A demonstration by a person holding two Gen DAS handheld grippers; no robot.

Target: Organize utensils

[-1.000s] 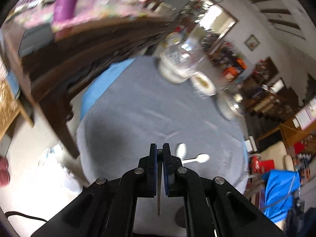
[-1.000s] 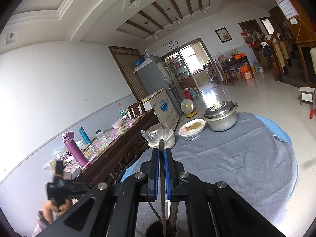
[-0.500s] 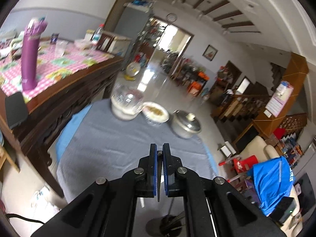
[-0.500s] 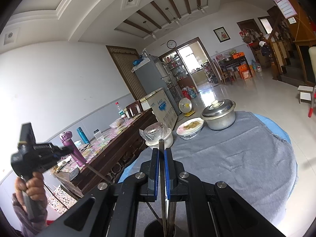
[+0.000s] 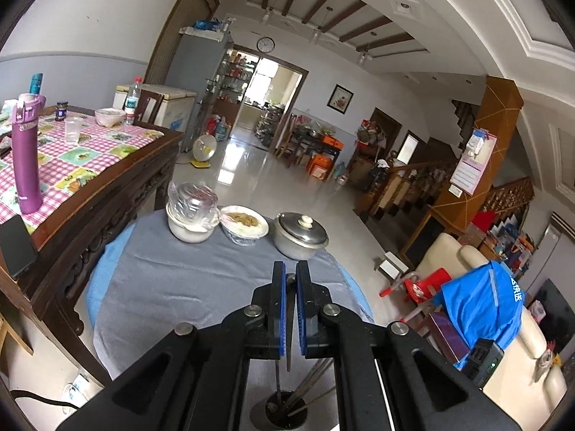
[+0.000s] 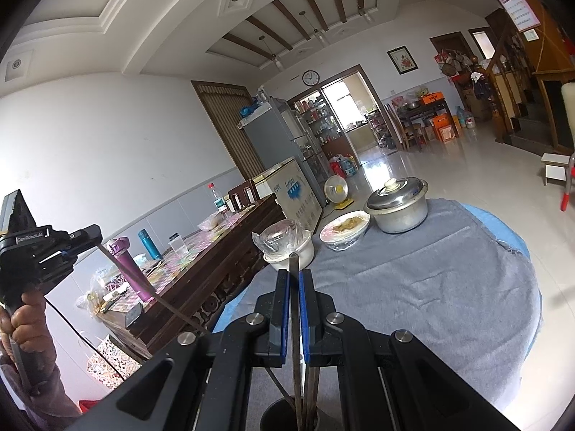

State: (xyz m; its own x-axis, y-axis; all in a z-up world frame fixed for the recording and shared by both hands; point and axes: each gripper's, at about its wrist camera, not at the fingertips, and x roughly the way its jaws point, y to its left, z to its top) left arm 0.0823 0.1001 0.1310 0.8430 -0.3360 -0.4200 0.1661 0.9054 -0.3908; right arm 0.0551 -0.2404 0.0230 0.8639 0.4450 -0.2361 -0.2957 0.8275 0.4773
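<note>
My left gripper [image 5: 290,280] is shut on a thin metal utensil handle [image 5: 288,327] that hangs down over a dark round holder [image 5: 285,407] with several utensils in it. In the right wrist view the left gripper [image 6: 91,233] shows at the far left, with its long utensil [image 6: 151,294] slanting down toward the holder. My right gripper [image 6: 294,280] is shut on another upright utensil handle [image 6: 295,323] whose lower end stands in the dark holder [image 6: 287,413] below the fingers.
On the grey cloth of the round table [image 5: 179,287] stand a plastic-covered bowl [image 5: 192,212], a dish of food [image 5: 244,223] and a lidded metal pot [image 5: 300,235] at the far edge. A wooden table [image 5: 90,165] with a purple bottle [image 5: 26,158] is at left.
My left gripper has swung up from looking down at the cloth and spoons to looking level across the table, coming over the holder with its utensil. The right gripper has barely moved.
</note>
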